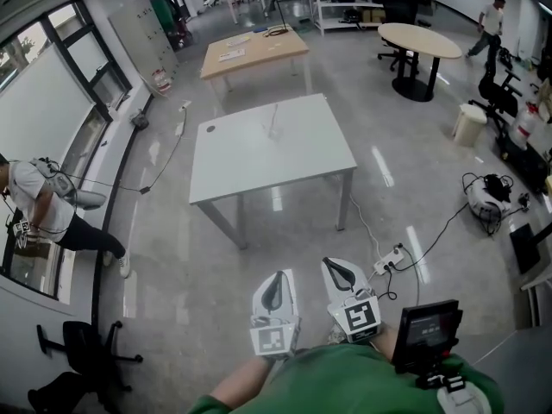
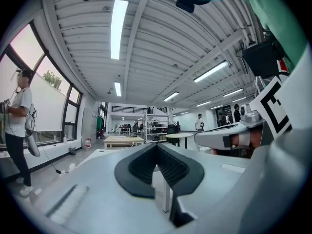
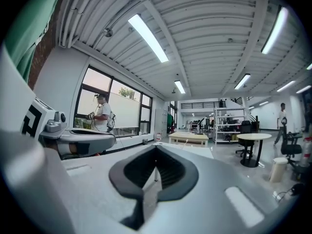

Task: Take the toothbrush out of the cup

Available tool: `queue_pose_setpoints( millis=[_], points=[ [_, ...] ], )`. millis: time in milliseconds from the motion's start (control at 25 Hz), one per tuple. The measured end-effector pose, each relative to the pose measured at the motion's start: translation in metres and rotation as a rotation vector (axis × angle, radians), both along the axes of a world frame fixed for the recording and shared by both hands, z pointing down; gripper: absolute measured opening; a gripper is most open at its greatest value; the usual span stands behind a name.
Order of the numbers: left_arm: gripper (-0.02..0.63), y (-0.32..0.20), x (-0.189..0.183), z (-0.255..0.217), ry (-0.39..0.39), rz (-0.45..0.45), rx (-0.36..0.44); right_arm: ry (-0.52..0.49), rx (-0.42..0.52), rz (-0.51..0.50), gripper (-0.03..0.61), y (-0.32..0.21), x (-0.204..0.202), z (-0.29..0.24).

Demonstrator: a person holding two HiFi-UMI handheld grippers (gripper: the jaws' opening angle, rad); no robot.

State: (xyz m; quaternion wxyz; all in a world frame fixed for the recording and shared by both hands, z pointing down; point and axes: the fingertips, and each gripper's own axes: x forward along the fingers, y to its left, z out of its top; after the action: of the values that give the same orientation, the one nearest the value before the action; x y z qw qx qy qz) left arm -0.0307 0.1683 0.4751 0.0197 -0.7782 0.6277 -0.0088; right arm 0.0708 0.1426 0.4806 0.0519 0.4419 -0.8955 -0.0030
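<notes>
Head view is showing the left claw and right claw hanging close to the person's body, both pinched together and gripping nothing. Well apart, the faint cup holding the thin toothbrush is standing on the white bench, so walking closer is probably coming first.

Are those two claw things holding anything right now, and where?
Nothing is held: left gripper and right gripper are both shut with nothing between their jaws.
</notes>
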Motion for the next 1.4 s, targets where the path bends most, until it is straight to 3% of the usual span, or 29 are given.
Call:
queue_pose_setpoints(
  millis=[160, 480, 800, 1080, 1400],
  points=[
    [0.006, -0.020, 0.013, 0.003, -0.026, -0.024, -0.003, -0.009, -0.007, -0.028, 0.002, -0.018, 0.009, 0.003],
    [0.006, -0.038, 0.016, 0.004, -0.008, -0.052, -0.011, -0.025, -0.030, -0.059, 0.002, -0.041, 0.008, 0.008],
    [0.006, -0.064, -0.016, 0.008, 0.023, -0.064, -0.023, -0.006, -0.036, -0.064, 0.002, -0.069, -0.021, 0.009],
    [0.006, -0.095, -0.056, 0.007, 0.058, -0.027, -0.016, 0.051, -0.038, -0.018, 0.002, -0.099, -0.056, 0.006],
    [0.005, -0.115, -0.091, 0.004, 0.087, 0.010, -0.004, 0.044, -0.025, -0.005, 0.002, -0.118, -0.095, -0.002]
  ],
)
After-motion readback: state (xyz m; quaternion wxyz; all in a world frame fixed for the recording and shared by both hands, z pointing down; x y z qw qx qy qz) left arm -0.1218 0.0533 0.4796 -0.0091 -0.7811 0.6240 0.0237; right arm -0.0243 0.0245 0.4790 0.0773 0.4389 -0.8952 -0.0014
